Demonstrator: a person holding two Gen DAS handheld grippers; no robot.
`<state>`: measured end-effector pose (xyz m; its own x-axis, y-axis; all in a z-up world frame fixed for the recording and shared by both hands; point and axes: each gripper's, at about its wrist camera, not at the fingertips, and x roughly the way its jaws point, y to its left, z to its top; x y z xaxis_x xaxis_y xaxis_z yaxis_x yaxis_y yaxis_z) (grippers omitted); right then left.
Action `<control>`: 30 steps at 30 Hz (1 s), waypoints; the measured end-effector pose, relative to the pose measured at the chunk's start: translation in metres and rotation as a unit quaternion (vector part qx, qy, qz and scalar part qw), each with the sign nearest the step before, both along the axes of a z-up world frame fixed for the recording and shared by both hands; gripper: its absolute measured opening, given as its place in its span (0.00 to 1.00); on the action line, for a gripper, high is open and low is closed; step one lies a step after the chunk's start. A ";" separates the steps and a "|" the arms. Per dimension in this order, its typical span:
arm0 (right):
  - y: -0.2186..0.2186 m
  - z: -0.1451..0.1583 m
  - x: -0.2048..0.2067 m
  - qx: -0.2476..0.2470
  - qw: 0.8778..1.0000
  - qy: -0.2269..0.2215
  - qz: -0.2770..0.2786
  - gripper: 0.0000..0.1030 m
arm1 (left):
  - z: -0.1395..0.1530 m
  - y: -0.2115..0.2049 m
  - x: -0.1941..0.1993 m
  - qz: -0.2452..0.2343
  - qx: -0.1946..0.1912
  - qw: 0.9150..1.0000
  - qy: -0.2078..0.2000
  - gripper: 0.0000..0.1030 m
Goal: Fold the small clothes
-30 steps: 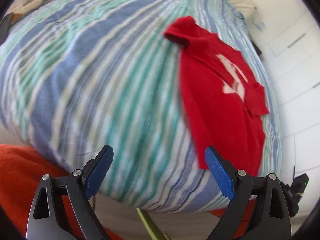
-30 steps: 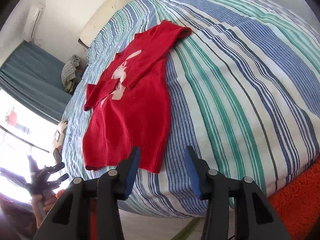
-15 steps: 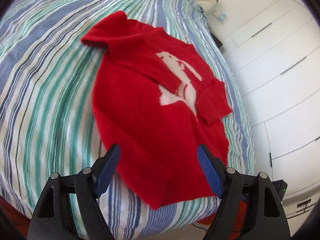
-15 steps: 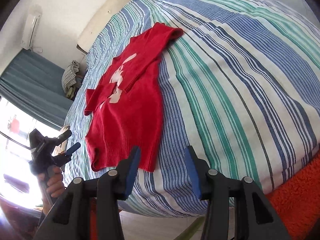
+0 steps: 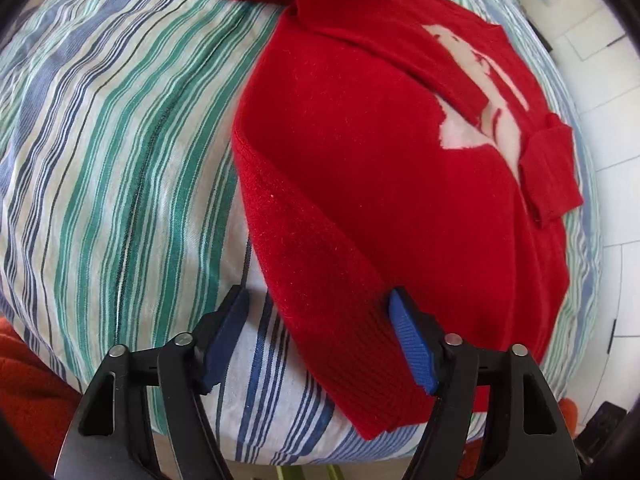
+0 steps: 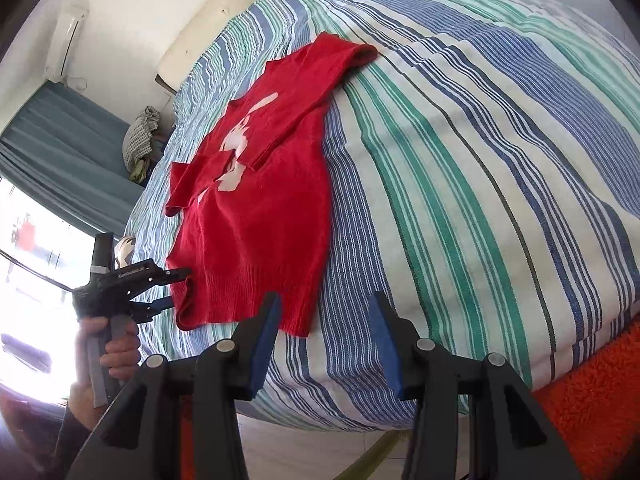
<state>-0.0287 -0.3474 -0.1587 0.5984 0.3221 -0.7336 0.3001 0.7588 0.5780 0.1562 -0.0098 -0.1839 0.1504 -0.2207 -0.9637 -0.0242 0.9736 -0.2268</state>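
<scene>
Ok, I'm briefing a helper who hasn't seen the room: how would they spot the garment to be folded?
Find the bed with the blue, green and white striped cover. On it, near its foot edge, lies the red knitted sweater, sleeves crossed over a pale chest motif. It is the only garment on the cover, and the only solid red against the stripes.

A bed covered with a sheet striped in blue, green and white carries a red sweater with a white figure on its front. The sweater lies flat, sleeves folded across its chest, its ribbed hem at the bed's near edge.
</scene>
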 end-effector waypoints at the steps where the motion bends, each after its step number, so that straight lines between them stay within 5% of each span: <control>1: -0.001 0.000 -0.001 0.001 1.000 0.001 -0.002 0.45 | 0.003 0.003 -0.001 -0.004 -0.005 1.000 -0.003 0.41; 2: -0.003 0.001 -0.002 0.002 1.000 0.000 -0.004 0.45 | 0.006 0.010 -0.002 -0.012 -0.033 0.999 0.000 0.19; 3: -0.004 0.002 -0.004 0.002 1.000 -0.002 -0.008 0.45 | 0.010 0.022 -0.005 -0.014 -0.066 0.998 0.007 0.15; 5: -0.009 0.003 -0.007 0.002 1.000 -0.003 -0.015 0.45 | 0.020 0.054 -0.012 -0.008 -0.084 0.996 -0.004 0.15; 8: -0.010 -0.001 -0.006 0.006 1.000 0.001 -0.018 0.45 | 0.023 0.099 -0.022 0.008 -0.028 0.999 -0.025 0.16; 10: -0.007 -0.003 -0.001 0.007 1.000 0.006 -0.012 0.45 | 0.019 0.119 -0.024 0.026 -0.055 0.998 -0.018 0.16; 12: -0.001 -0.003 0.004 -0.001 1.000 0.009 -0.001 0.45 | 0.022 0.125 -0.027 0.045 -0.104 0.993 -0.026 0.28; 14: 0.005 -0.001 0.007 -0.013 1.000 0.009 0.009 0.45 | 0.033 0.112 -0.025 0.042 -0.120 0.991 -0.041 0.66; 15: 0.008 0.000 0.007 -0.018 1.000 0.008 0.012 0.45 | 0.038 0.100 -0.023 0.034 -0.116 0.992 -0.046 0.74; 20: 0.009 -0.002 0.005 -0.026 1.000 0.010 0.013 0.45 | 0.045 0.025 0.004 0.020 -0.030 0.998 -0.046 0.82; 25: 0.005 -0.002 0.002 -0.017 1.000 0.005 0.005 0.45 | 0.018 -0.003 0.006 -0.011 0.161 0.985 -0.054 0.83; 30: -0.004 0.000 -0.005 -0.006 1.000 -0.002 -0.007 0.45 | 0.020 0.088 -0.024 0.028 0.155 0.987 -0.040 0.79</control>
<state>-0.0336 -0.3511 -0.1585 0.6052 0.3041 -0.7357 0.3093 0.7618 0.5692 0.1324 0.0782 -0.1644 0.2320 0.0941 -0.9681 -0.0732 0.9942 0.0791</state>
